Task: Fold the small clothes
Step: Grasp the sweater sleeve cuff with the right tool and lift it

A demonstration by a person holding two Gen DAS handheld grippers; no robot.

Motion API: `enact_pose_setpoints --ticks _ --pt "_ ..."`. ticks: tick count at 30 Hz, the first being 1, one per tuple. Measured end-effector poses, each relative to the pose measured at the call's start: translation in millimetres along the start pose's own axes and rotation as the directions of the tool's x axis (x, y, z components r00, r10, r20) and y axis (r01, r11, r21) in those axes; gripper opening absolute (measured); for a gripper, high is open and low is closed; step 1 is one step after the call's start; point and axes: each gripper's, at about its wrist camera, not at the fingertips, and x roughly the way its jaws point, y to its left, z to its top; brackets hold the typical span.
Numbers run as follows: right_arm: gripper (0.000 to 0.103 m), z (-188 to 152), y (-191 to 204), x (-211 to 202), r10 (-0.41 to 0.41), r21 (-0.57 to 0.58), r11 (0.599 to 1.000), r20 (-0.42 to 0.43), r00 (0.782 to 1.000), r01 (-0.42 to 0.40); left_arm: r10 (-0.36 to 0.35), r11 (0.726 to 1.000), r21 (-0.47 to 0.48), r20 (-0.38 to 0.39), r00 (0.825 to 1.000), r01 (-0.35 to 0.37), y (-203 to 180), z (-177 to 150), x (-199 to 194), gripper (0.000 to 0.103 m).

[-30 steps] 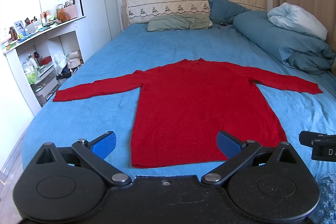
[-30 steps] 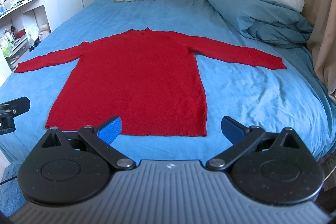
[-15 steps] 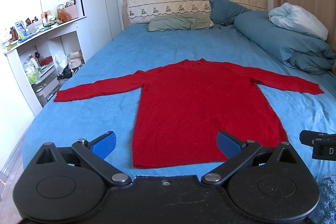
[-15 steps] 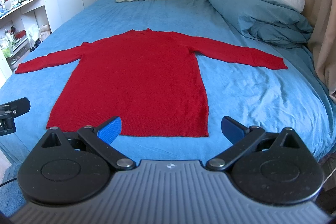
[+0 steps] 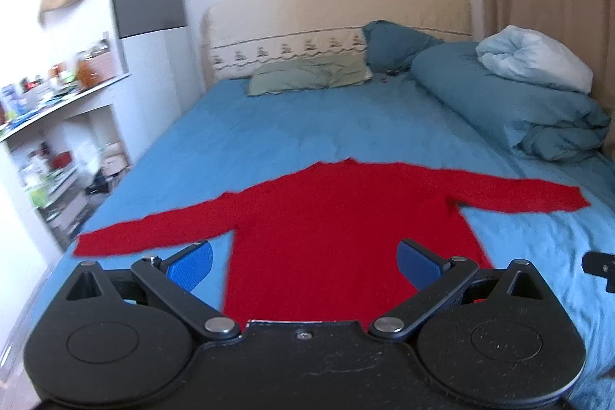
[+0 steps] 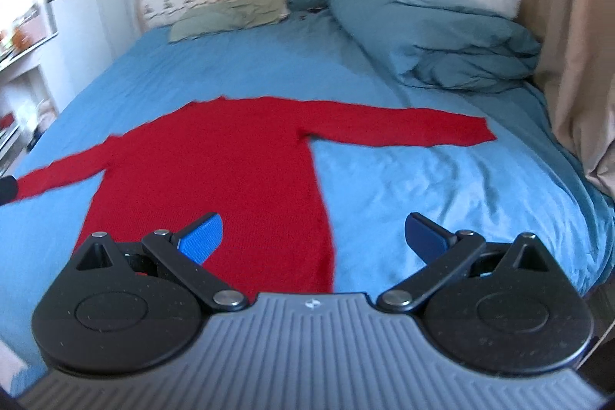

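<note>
A red long-sleeved sweater (image 5: 346, 218) lies flat on the blue bed sheet (image 5: 292, 125), sleeves spread out to both sides, hem toward me. It also shows in the right wrist view (image 6: 215, 164). My left gripper (image 5: 305, 262) is open and empty above the sweater's lower left part; its body hides the hem. My right gripper (image 6: 313, 235) is open and empty over the sweater's lower right edge. The right sleeve (image 6: 403, 129) reaches toward the curtain side.
A bunched blue duvet with a pale pillow (image 5: 519, 95) lies at the bed's far right. A green pillow (image 5: 307, 73) lies by the beige headboard (image 5: 330, 18). Cluttered white shelves (image 5: 46, 141) stand on the left. A beige curtain (image 6: 576, 37) hangs at right.
Both grippers have moved forward over the bed, so the sweater's hem now lies under them. Both stay open. The sweater has not moved.
</note>
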Motion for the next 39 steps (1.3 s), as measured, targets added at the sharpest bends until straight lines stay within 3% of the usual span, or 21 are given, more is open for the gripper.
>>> enact_pose_setpoints --ticks 4,12,18,24,28,33,35,37,39 --pt "0.103 28 -37 47 -0.064 0.07 0.996 -0.003 0.998 0.064 -0.073 0.997 0.004 -0.016 0.997 0.073 -24 36 64 0.103" --pt "0.103 61 -116 190 -0.193 0.223 0.957 0.006 0.981 0.187 -0.199 0.979 0.032 -0.085 0.976 0.202 -104 80 243 0.103" --pt "0.103 58 -178 285 -0.227 0.395 0.894 -0.01 0.974 0.213 -0.217 0.975 0.007 -0.15 0.965 0.22 -154 79 348 0.103" --pt "0.102 53 -223 342 -0.233 0.474 0.849 -0.061 0.97 0.234 -0.154 0.987 -0.005 -0.256 0.954 0.158 -190 75 412 0.103" --pt "0.084 52 -248 374 -0.231 0.528 0.81 -0.115 0.966 0.256 -0.097 0.995 -0.028 -0.346 0.933 0.093 -201 67 449 0.103" --pt "0.071 66 -265 391 -0.253 0.536 0.8 -0.109 0.961 0.271 -0.075 0.997 -0.044 -0.452 0.889 0.062 -205 58 479 0.103" --pt "0.059 72 -268 395 -0.266 0.515 0.808 -0.112 0.958 0.285 -0.075 0.997 -0.044 -0.446 0.892 0.061 -206 57 487 0.103" --pt "0.033 75 -270 400 -0.28 0.495 0.814 -0.126 0.952 0.305 -0.079 0.997 -0.04 -0.447 0.891 0.068 -206 56 491 0.103" --pt "0.026 79 -270 400 -0.283 0.494 0.812 -0.133 0.95 0.311 -0.091 0.996 -0.033 -0.448 0.889 0.085 -206 56 493 0.103"
